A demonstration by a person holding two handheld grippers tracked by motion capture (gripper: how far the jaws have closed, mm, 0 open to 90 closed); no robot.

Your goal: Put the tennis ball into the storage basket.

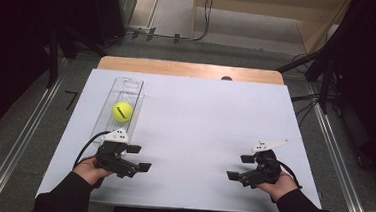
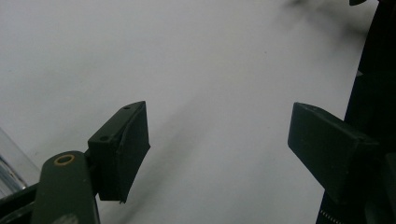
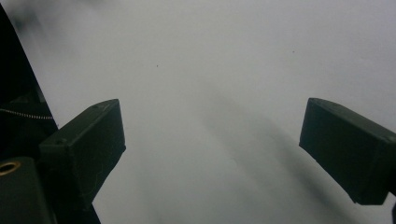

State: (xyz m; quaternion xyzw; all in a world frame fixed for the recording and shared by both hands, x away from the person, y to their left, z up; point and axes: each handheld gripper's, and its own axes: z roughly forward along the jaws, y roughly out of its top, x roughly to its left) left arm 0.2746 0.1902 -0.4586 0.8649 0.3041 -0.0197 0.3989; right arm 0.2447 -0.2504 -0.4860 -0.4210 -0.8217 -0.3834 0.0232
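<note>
A yellow tennis ball (image 1: 122, 111) rests in a clear plastic tray (image 1: 128, 88) at the left of the white table sheet (image 1: 195, 121). My left gripper (image 1: 139, 158) lies near the front edge, just below the tray, its jaws pointing right and standing open with nothing between them. In the left gripper view the gap of the left gripper (image 2: 219, 144) shows bare white sheet. My right gripper (image 1: 239, 167) rests at the front right, jaws pointing left, open and empty. The right gripper view has the right gripper (image 3: 212, 149) over bare sheet as well.
A wooden table edge (image 1: 188, 69) runs along the back of the sheet. Metal rails (image 1: 29, 125) flank the table on the floor, with dark stands and cables at both sides. The tray's corner (image 2: 9, 163) shows at the left of the left gripper view.
</note>
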